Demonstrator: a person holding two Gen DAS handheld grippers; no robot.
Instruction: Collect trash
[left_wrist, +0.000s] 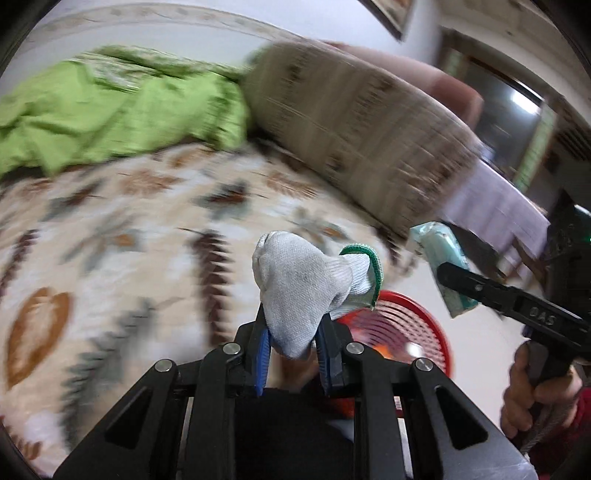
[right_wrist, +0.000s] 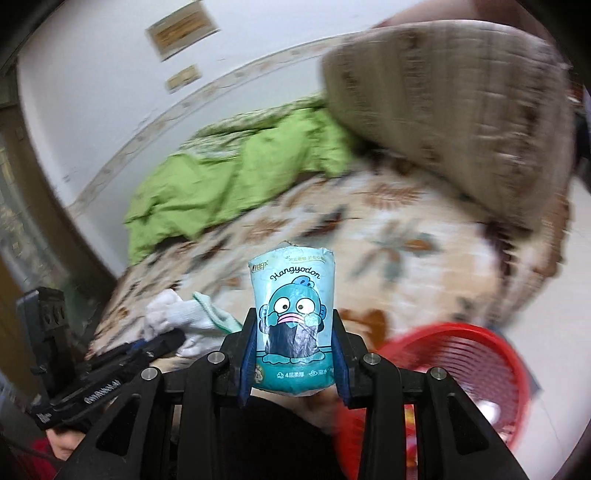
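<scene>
My left gripper (left_wrist: 291, 332) is shut on a grey-white knitted glove with a green cuff (left_wrist: 306, 280), held up over the bed's edge. My right gripper (right_wrist: 293, 332) is shut on a teal tissue pack with a cartoon fish (right_wrist: 291, 314). A red mesh basket (left_wrist: 402, 325) stands on the floor just beyond the left gripper, and the same basket (right_wrist: 476, 369) lies low right in the right wrist view. In the left wrist view the right gripper (left_wrist: 454, 277) with the tissue pack (left_wrist: 443, 266) comes in from the right. In the right wrist view the left gripper (right_wrist: 162, 343) and glove (right_wrist: 181, 317) show at the left.
A bed with a leaf-patterned cover (left_wrist: 129, 240) fills the view, with a green quilt (left_wrist: 110, 110) at the back and a large beige bolster pillow (left_wrist: 362, 129) beside it. A hand (left_wrist: 528, 391) grips the right tool. Pale floor (left_wrist: 491, 350) surrounds the basket.
</scene>
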